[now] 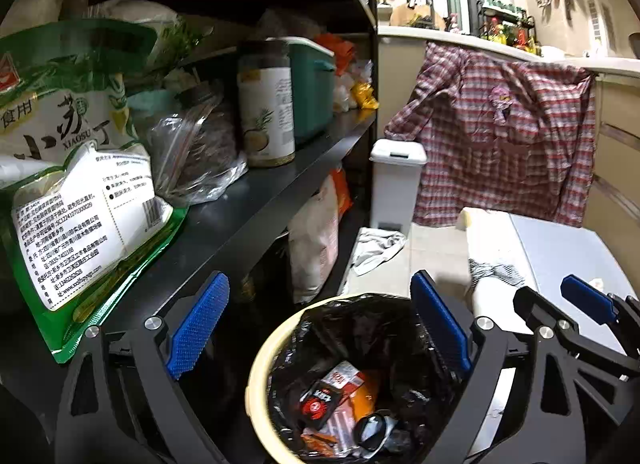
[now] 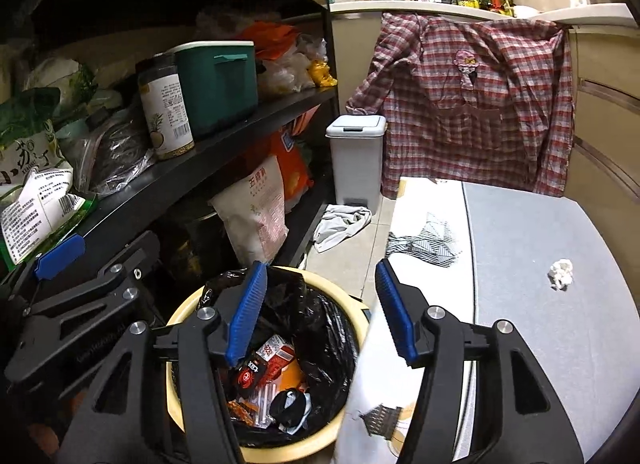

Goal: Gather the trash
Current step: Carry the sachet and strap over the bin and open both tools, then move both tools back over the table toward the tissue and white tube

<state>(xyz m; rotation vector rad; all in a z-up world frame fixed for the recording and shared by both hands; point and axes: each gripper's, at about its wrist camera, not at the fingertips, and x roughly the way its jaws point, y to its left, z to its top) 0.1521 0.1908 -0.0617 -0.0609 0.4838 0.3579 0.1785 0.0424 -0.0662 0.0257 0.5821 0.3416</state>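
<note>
Both of your grippers hang over the cream-rimmed bin (image 1: 256, 376), which stands on the floor between the dark shelf unit (image 1: 256, 200) and the table (image 2: 560, 304). Your left gripper (image 1: 320, 328) has its fingers spread wide, with nothing between the blue pads; through the gap you look straight down into the black liner (image 1: 360, 328). Your right gripper (image 2: 320, 312) has its fingers parted too, less widely, and nothing sits between them either. In the left view you can see the right gripper just beside yours at the lower right edge, and in the right view the left one shows at the lower left.

The trash already collected lies at the bottom of the bin: a red-and-black sachet (image 2: 250, 376), a red-and-white packet (image 2: 276, 354), an orange piece (image 1: 362, 396) and a dark rounded thing (image 2: 290, 406) that you can't identify from either view, perhaps a cap or a wrapper.

One crumpled white wad (image 2: 561, 273) lies on the grey part of the table, well apart from your right gripper and off to its right. Nearer, a white cloth with a black striped pattern (image 2: 428, 240) covers the table's left edge.

Beyond the bin, a small white lidded bin (image 2: 356, 156) stands on the floor by the shelf's end, with a pale rag (image 2: 340, 224) on the tiles in front of it. A plaid shirt (image 2: 472, 104) hangs from the counter edge behind.
</note>
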